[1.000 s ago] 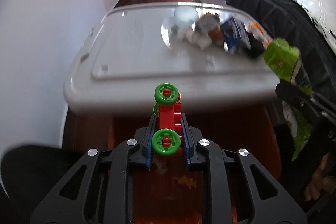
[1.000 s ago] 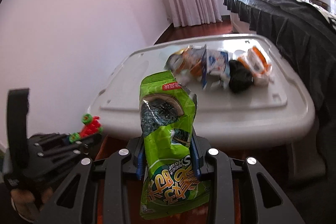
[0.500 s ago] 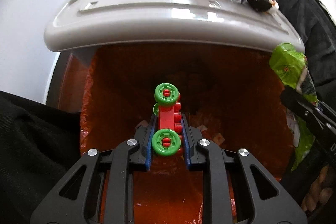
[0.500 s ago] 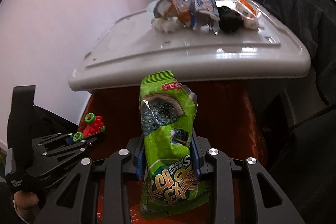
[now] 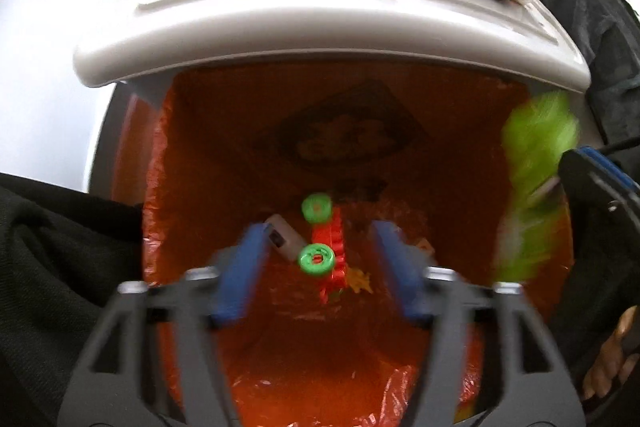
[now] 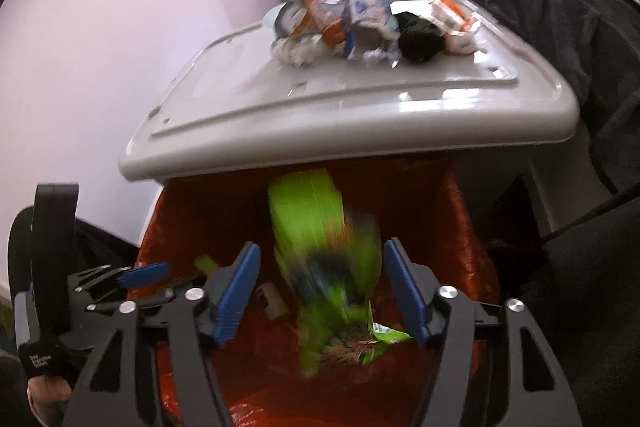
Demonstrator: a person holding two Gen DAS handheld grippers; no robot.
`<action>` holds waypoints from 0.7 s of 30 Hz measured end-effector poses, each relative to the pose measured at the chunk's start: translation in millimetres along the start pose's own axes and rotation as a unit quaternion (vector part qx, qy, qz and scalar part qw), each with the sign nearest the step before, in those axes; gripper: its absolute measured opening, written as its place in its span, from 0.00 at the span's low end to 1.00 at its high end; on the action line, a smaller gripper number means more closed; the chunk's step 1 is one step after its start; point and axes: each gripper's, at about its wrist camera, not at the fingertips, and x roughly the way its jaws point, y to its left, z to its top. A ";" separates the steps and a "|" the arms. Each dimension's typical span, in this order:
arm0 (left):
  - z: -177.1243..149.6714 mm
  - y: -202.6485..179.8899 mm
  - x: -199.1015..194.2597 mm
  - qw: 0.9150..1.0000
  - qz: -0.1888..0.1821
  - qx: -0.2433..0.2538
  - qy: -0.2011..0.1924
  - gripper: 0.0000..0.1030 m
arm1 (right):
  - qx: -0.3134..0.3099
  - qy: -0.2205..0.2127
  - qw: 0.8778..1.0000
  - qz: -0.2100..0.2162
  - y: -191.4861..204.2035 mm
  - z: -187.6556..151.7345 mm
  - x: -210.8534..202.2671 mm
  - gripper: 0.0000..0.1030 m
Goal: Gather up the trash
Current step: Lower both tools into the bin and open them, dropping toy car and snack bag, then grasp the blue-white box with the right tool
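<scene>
Both grippers hang over a bin lined with an orange bag [image 5: 224, 163]. My left gripper [image 5: 320, 259] is open; the red toy with green wheels [image 5: 324, 247] falls free between its blue pads into the bin. My right gripper [image 6: 320, 287] is open; the green snack bag [image 6: 320, 259], blurred, drops between its pads. The green bag also shows at the right of the left wrist view [image 5: 536, 179]. The left gripper shows at the lower left of the right wrist view [image 6: 140, 275].
A white lidded box [image 6: 360, 115] stands just behind the bin, with a pile of wrappers and crumpled paper [image 6: 372, 27] on its lid. A dark-covered bed [image 6: 540, 7] lies to the right. A wall is on the left. Scraps lie in the bin's bottom [image 5: 360, 279].
Both grippers have opened. The red toy and the green snack bag have been let go and are dropping into the orange-lined bin.
</scene>
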 end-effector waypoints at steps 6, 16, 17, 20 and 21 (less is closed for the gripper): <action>1.4 7.8 -2.7 1.000 -0.006 -0.015 -0.006 0.73 | 0.025 -0.007 1.000 -0.003 -10.0 2.5 -2.1 0.64; 4.6 6.8 -5.3 1.000 -0.010 -0.019 -0.006 0.74 | 0.035 0.000 0.999 0.009 -15.9 9.0 -0.9 0.65; 6.8 7.1 -6.4 1.000 -0.014 -0.020 -0.006 0.74 | 0.038 0.000 0.999 0.011 -17.7 13.9 -0.6 0.65; 16.3 7.8 -12.4 0.999 -0.022 -0.019 -0.017 0.74 | 0.047 -0.006 0.999 0.014 -26.4 37.3 -0.1 0.67; 20.6 8.2 -14.3 0.999 -0.024 -0.019 -0.020 0.74 | 0.048 -0.011 0.999 0.012 -29.3 47.6 -0.2 0.67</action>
